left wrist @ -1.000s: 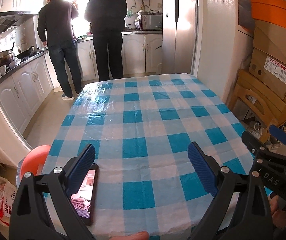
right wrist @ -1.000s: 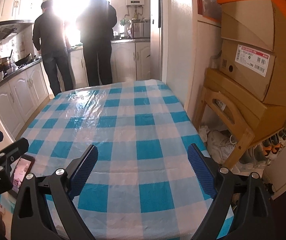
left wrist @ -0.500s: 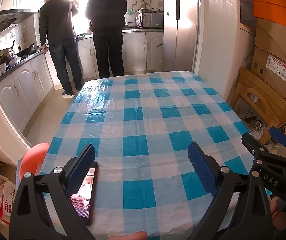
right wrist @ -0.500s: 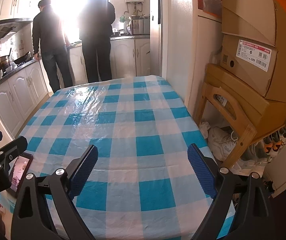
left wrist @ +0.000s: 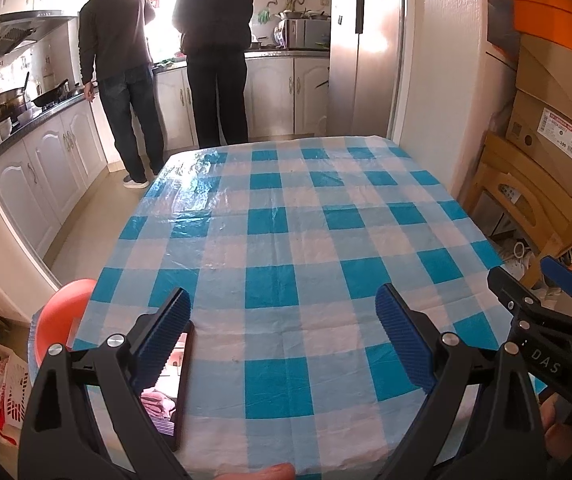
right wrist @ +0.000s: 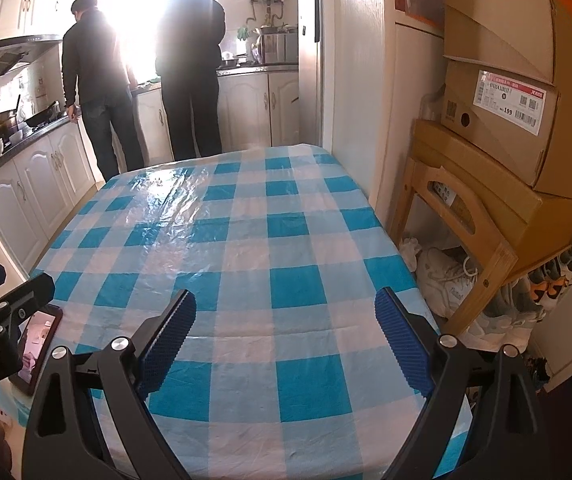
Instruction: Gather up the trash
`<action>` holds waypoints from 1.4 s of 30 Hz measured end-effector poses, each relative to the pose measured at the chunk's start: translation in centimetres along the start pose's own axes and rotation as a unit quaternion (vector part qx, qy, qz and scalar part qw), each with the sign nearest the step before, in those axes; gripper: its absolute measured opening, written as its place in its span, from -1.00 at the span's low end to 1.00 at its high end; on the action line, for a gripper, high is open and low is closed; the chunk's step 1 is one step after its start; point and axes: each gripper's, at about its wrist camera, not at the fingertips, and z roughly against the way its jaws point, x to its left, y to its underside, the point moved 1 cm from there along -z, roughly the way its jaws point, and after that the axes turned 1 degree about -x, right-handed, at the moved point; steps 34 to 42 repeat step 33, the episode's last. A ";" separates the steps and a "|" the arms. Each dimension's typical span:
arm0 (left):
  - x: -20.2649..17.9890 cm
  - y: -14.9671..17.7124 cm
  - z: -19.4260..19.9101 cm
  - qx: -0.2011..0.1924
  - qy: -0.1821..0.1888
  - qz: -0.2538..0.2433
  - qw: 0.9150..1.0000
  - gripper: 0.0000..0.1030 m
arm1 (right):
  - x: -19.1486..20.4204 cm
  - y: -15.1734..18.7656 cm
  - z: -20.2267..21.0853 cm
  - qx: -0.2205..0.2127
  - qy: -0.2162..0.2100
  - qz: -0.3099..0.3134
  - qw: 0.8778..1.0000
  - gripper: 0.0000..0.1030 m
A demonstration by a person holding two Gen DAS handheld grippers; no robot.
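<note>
A table (left wrist: 286, 240) with a blue and white checked plastic cloth fills both views (right wrist: 254, 248). No trash shows on it. My left gripper (left wrist: 282, 332) hovers open over the near edge, nothing between its blue pads. My right gripper (right wrist: 284, 334) is open too, over the near right part of the table, with only cloth between its fingers. A lit phone (left wrist: 172, 392) lies flat on the near left corner, partly under the left gripper's left finger (left wrist: 162, 336); the right wrist view shows this phone (right wrist: 38, 344) too.
Two persons (left wrist: 122, 80) (left wrist: 216, 56) stand with their backs turned at the kitchen counter beyond the table. Stacked cardboard boxes (right wrist: 506, 120) on a wooden chair (right wrist: 466, 232) stand right of the table, shoes beneath. A red round object (left wrist: 62, 320) sits off the table's left corner.
Both views have shifted slightly, with the far end of the table sitting a little lower in frame. Both grippers stay open over the near edge and nothing on the table has moved.
</note>
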 end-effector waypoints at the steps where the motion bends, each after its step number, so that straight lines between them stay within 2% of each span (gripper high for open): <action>1: 0.0 0.0 -0.1 0.001 0.000 0.000 1.000 0.83 | 0.0 0.0 -0.1 0.001 0.000 0.000 1.000 0.75; 14: 0.2 0.2 -1.5 0.016 -0.004 0.003 1.000 0.83 | -0.1 0.2 -0.9 0.011 -0.004 -0.004 1.000 0.75; 19: 0.6 0.2 -2.3 0.018 0.009 0.015 1.000 0.83 | -0.2 0.3 -1.2 0.015 -0.005 -0.008 1.000 0.75; 23: 0.3 0.2 -3.3 0.020 0.001 0.009 1.000 0.83 | -0.6 0.3 -2.4 0.027 -0.007 -0.015 1.000 0.75; 31: -0.2 -0.6 -8.1 0.067 -0.023 0.035 0.997 0.83 | -0.8 -1.2 -5.9 0.047 -0.011 -0.017 0.999 0.75; 33: -0.5 -0.8 -9.5 0.076 -0.032 0.039 0.996 0.83 | -0.7 -1.8 -7.0 0.052 -0.010 -0.016 0.998 0.80; 42: -0.5 -0.8 -9.5 0.076 -0.032 0.039 0.996 0.83 | -0.7 -1.8 -7.0 0.052 -0.010 -0.016 0.998 0.80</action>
